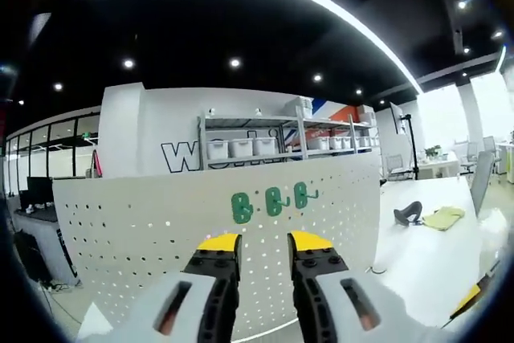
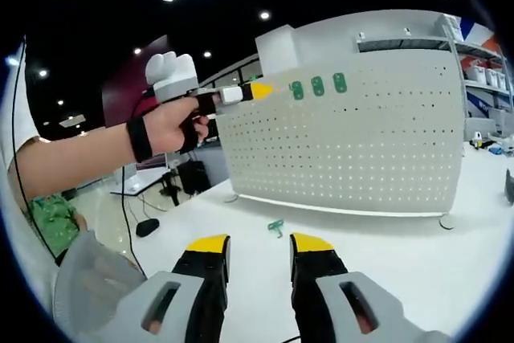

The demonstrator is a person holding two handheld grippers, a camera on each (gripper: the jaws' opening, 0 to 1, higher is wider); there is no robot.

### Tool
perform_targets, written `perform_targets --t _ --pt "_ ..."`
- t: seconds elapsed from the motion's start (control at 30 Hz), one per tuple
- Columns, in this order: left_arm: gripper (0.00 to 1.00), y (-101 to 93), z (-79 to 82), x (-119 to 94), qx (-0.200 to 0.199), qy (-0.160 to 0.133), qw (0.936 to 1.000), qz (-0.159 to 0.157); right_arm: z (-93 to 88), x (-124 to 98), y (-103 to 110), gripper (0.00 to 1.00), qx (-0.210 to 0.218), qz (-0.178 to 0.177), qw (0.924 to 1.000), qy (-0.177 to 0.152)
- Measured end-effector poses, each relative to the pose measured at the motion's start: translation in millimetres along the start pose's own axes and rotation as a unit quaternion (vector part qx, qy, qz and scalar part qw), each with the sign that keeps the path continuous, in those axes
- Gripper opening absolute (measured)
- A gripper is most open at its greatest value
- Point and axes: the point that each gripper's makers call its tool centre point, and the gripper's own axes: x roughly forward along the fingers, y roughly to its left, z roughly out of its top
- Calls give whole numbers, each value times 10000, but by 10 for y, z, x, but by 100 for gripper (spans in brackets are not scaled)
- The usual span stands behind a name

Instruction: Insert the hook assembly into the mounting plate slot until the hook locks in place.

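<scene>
1. Left gripper (image 1: 265, 255) is up in the air, pointed at the white pegboard (image 1: 144, 222). Its yellow-tipped jaws stand apart with a bare gap between them, so it's released, gripping nothing.
2. Just past those tips, three green hooks (image 1: 273, 201) sit in a row high on the pegboard, near its top edge. They're already mounted; I can't tell if they're locked.
3. In the right gripper view you see that left gripper from the side, held in a hand (image 2: 173, 126) by the pegboard's left edge, its yellow tip close to the hooks but not touching.
4. Right gripper (image 2: 259, 259) hangs low over the white desk (image 2: 377, 279), jaws parted, also holding nothing.
5. One loose green hook (image 2: 276, 227) lies on the desk, straight ahead of the right gripper, near the pegboard's bottom edge. Lots of open desk around it.
6. Far right on the desk: a dark object (image 1: 408, 213) and a yellow cloth (image 1: 443, 218), well apart from the pegboard.
</scene>
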Motion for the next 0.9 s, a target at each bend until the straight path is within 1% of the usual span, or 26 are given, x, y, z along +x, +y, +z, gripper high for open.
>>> perform_targets --t 0.03,0.1,0.13,0.2,0.37,0.4,0.43,0.47,0.5,0.57,0.63,0.7,0.8,0.9 --pt "28 -5 -13 -35 -1 37 10000 -56 9 12 11 31 -10 5 10000 -9" --pt "31 15 -28 -99 23 67 10000 -66 22 45 34 31 -68 7 10000 5" --pt "32 24 -36 -128 41 78 9999 -59 29 56 43 31 -90 5 10000 13" --pt "32 14 -48 -195 52 64 9998 -155 51 83 59 32 -107 -5 9999 5" --pt "37 36 -118 -344 -7 127 9996 -262 89 162 127 32 -216 10 9998 33" --pt "38 47 -144 -386 -92 161 9994 -290 92 173 136 32 -275 6 9996 48" --pt "39 45 -177 -428 -36 206 9992 -347 100 189 136 32 -360 -28 9993 65" --pt "39 66 -193 -457 28 208 9993 -315 105 202 146 32 -374 -16 9993 69" --pt "39 102 -207 -497 4 202 9994 -290 118 222 149 32 -354 1 9994 62" --pt "41 115 -222 -552 -102 195 9991 -362 132 250 157 33 -386 0 9992 58" --pt "44 165 -253 -615 -204 239 9989 -358 145 280 168 33 -430 -8 9990 93" --pt "45 173 -290 -687 -329 322 9980 -440 168 302 182 33 -454 -12 9989 83" --pt "48 213 -312 -780 -278 313 9982 -437 191 348 199 34 -528 -11 9985 115" --pt "50 218 -323 -865 -272 300 9976 -559 201 380 213 34 -567 14 9983 138"
